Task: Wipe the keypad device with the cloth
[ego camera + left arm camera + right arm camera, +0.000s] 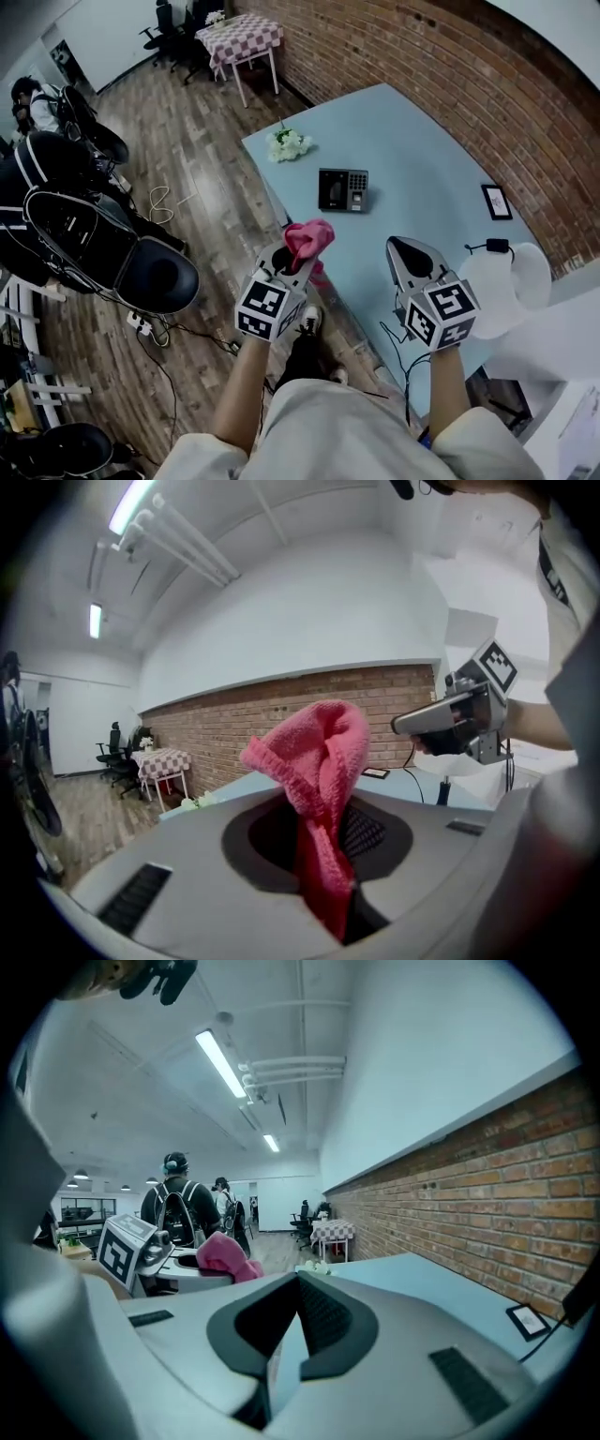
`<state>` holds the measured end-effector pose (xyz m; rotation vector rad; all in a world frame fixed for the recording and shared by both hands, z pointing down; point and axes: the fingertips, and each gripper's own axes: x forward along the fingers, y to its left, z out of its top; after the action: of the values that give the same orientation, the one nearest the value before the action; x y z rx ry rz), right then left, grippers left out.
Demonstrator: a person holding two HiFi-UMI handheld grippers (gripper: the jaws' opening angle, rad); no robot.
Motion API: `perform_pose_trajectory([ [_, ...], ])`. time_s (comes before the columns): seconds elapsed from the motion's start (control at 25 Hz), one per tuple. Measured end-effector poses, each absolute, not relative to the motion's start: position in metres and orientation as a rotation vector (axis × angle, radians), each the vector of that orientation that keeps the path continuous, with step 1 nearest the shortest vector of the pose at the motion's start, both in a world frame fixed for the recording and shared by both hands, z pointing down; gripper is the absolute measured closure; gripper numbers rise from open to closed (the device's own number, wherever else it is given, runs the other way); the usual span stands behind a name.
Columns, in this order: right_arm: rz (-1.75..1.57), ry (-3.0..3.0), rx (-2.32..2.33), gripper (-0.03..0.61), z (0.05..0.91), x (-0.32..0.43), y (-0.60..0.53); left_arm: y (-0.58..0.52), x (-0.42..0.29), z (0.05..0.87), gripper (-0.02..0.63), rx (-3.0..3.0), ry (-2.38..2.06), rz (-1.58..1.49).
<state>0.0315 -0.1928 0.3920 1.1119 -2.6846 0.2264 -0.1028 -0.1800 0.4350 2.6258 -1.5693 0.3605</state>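
Observation:
The keypad device (342,189), a small dark box with a screen and keys, stands on the light blue table (422,159), well ahead of both grippers. My left gripper (292,255) is shut on a pink cloth (310,238) and hovers at the table's near left edge. In the left gripper view the cloth (319,752) bunches up out of the closed jaws of that gripper (323,832). My right gripper (411,255) is held over the table's near part, jaws together with nothing between them. The right gripper view shows its jaws (295,1321) nearly meeting, with the left gripper (173,1260) and cloth (225,1255) beside.
White flowers (289,143) lie at the table's far left corner. A small framed card (496,201), a black plug (497,246) and a white round object (511,286) sit at the right, near the brick wall. People with backpacks (56,216) stand on the wooden floor at left. A checkered table (246,37) is further off.

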Motion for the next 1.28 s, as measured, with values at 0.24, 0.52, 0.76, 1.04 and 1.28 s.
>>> perform_pose_trajectory([
  [0.24,0.142,-2.744,1.08,0.569,0.356,0.028,-0.149,-0.123,-0.098,0.392,0.512,2.649,-1.67,0.346],
  [0.52,0.057,-2.828,1.02,0.57,0.319,0.018,-0.108,-0.077,-0.091,0.351,0.512,2.697,-1.775,0.335],
  [0.76,0.033,-2.855,0.953,0.571,0.303,0.017,-0.07,-0.036,-0.086,0.325,0.512,2.69,-1.828,0.302],
  [1.04,0.016,-2.882,0.917,0.571,0.29,0.015,-0.047,-0.008,-0.087,0.306,0.512,2.69,-1.882,0.286],
  [1.28,-0.011,-2.877,0.899,0.571,0.29,0.013,-0.016,0.023,-0.082,0.298,0.512,2.726,-1.882,0.288],
])
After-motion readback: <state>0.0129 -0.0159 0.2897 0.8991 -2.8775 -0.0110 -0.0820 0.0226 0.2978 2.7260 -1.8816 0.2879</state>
